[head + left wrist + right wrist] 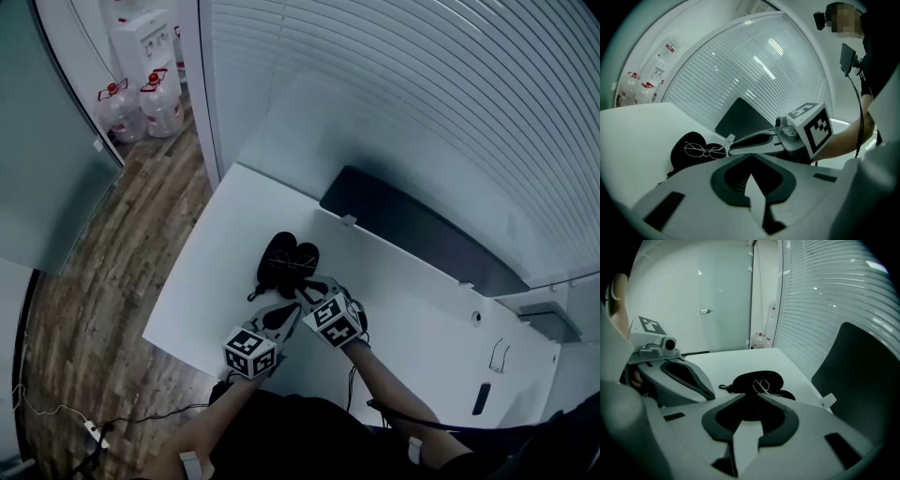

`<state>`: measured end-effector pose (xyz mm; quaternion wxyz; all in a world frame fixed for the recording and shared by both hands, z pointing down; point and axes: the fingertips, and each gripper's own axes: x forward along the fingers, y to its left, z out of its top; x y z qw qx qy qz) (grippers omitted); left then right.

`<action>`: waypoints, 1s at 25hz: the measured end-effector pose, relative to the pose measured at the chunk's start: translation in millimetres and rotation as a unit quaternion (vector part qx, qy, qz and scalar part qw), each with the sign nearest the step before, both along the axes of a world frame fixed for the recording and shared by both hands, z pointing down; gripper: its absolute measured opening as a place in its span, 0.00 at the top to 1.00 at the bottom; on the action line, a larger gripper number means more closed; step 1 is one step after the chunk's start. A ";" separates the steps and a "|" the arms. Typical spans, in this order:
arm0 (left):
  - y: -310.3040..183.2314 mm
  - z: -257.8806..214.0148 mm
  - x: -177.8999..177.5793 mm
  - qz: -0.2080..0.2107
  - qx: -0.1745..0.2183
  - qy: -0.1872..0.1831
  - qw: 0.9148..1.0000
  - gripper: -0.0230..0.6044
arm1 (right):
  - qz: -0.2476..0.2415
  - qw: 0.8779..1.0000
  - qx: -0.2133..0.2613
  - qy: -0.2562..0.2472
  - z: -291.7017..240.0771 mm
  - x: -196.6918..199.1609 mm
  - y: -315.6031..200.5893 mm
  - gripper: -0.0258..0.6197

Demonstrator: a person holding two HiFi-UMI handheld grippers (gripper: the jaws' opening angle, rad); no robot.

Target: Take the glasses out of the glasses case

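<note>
A black glasses case (279,255) lies open on the white table (216,272), with thin wire-framed glasses (300,269) resting in it. My left gripper (287,309) and right gripper (311,287) sit side by side just in front of the case, both pointing at it. In the left gripper view the case (684,157) and glasses (704,151) lie ahead to the left, beyond my shut, empty left gripper (752,154). In the right gripper view the case (751,378) and glasses (762,386) lie straight ahead of my right gripper (751,394), whose jaws are together with nothing between them.
A dark flat panel (412,234) stands along the table's back edge below white blinds. A small black object (481,398) lies at the table's right. The table's left edge (178,272) drops to a wooden floor with water bottles (141,103).
</note>
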<state>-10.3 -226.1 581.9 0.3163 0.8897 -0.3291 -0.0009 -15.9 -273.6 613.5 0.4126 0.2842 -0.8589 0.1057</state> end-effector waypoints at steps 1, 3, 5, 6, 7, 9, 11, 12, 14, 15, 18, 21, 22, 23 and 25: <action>-1.9 1.8 1.0 -0.001 -0.002 0.003 1.000 0.95 | -0.003 1.000 -0.001 0.006 2.0 1.0 -2.0 0.86; -6.6 4.8 3.3 -0.004 -0.005 0.007 1.000 0.95 | -0.008 1.000 -0.002 0.017 5.1 3.6 -6.3 0.86; -11.9 6.5 5.0 -0.007 -0.008 0.010 1.000 0.95 | -0.013 1.000 -0.002 0.025 7.0 5.4 -11.3 0.86; -14.3 7.5 5.2 -0.009 -0.009 0.011 1.000 0.95 | -0.015 0.999 -0.003 0.029 8.1 5.6 -13.6 0.86; -16.5 8.7 4.9 -0.010 -0.011 0.013 1.000 0.95 | -0.018 0.999 -0.004 0.032 9.5 5.3 -15.8 0.86; -21.0 11.3 4.0 -0.013 -0.015 0.015 1.000 0.95 | -0.025 0.999 -0.006 0.041 12.2 4.2 -20.1 0.86; -25.2 14.9 2.9 -0.018 -0.021 0.017 0.999 0.95 | -0.036 0.998 -0.008 0.053 16.0 2.9 -24.0 0.86; -27.0 17.0 2.3 -0.020 -0.024 0.019 0.999 0.95 | -0.041 0.997 -0.010 0.059 18.4 2.2 -25.7 0.86; -29.9 20.9 0.9 -0.025 -0.031 0.023 0.999 0.95 | -0.049 0.996 -0.015 0.070 23.0 0.6 -28.2 0.86; -31.1 22.5 0.4 -0.027 -0.034 0.024 0.999 0.95 | -0.052 0.996 -0.017 0.074 24.7 0.1 -29.3 0.86; -36.0 25.9 0.1 -0.034 -0.041 0.030 0.998 0.95 | -0.063 0.994 -0.016 0.088 28.2 -0.4 -34.1 0.86; -42.2 28.9 -0.2 -0.042 -0.051 0.036 0.997 0.95 | -0.072 0.992 -0.018 0.101 31.6 -0.6 -40.0 0.86; -43.7 30.3 -0.2 -0.044 -0.055 0.038 0.997 0.95 | -0.075 0.992 -0.020 0.104 33.2 -0.6 -41.5 0.86; -44.9 31.7 0.0 -0.047 -0.059 0.040 0.996 0.95 | -0.077 0.991 -0.022 0.108 35.1 -0.3 -42.5 0.86; -46.6 34.4 0.5 -0.051 -0.065 0.042 0.996 0.95 | -0.081 0.990 -0.027 0.114 38.7 0.3 -43.8 0.86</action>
